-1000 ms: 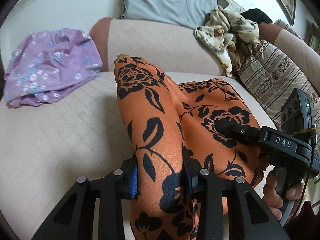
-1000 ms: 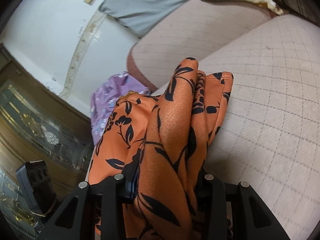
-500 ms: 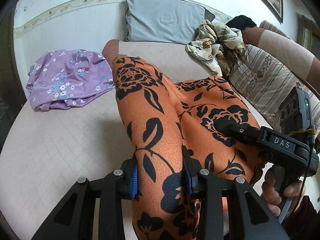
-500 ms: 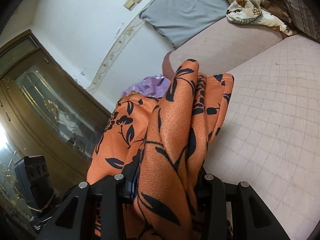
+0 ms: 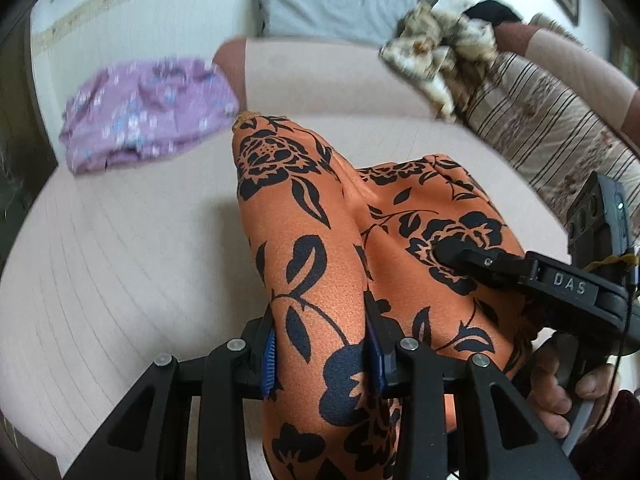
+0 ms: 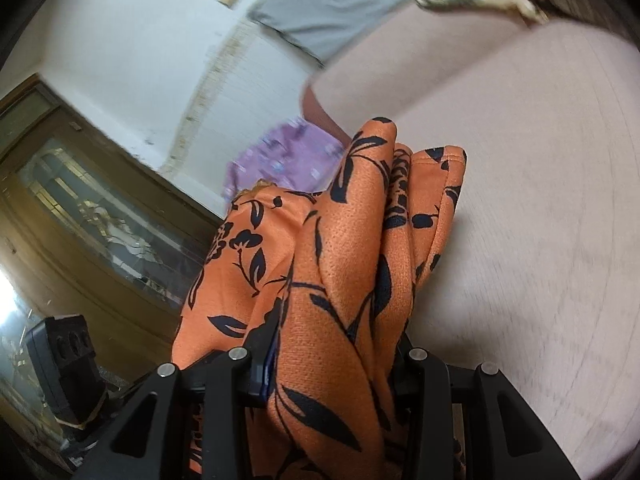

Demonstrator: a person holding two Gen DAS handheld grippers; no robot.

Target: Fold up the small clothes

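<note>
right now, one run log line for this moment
step: fold | left tongs: shut on orange cloth | right tongs: shut on orange cloth | cloth: lifted over sofa

both wrist views close, forward along fingers; share orange garment (image 5: pixel 320 248), purple cloth (image 6: pixel 288 156).

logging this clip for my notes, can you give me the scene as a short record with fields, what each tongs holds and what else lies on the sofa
setting: beige quilted sofa
left tongs: shut on the orange floral garment
right tongs: shut on a bunched part of the same garment
garment state: held between both, lifted, not yet folded flat
other clothes: purple floral garment at the far left of the seat; cream patterned cloth crumpled at the back right
cushions: grey pillow at the back, striped cushion on the right
image note: background blurred
</note>
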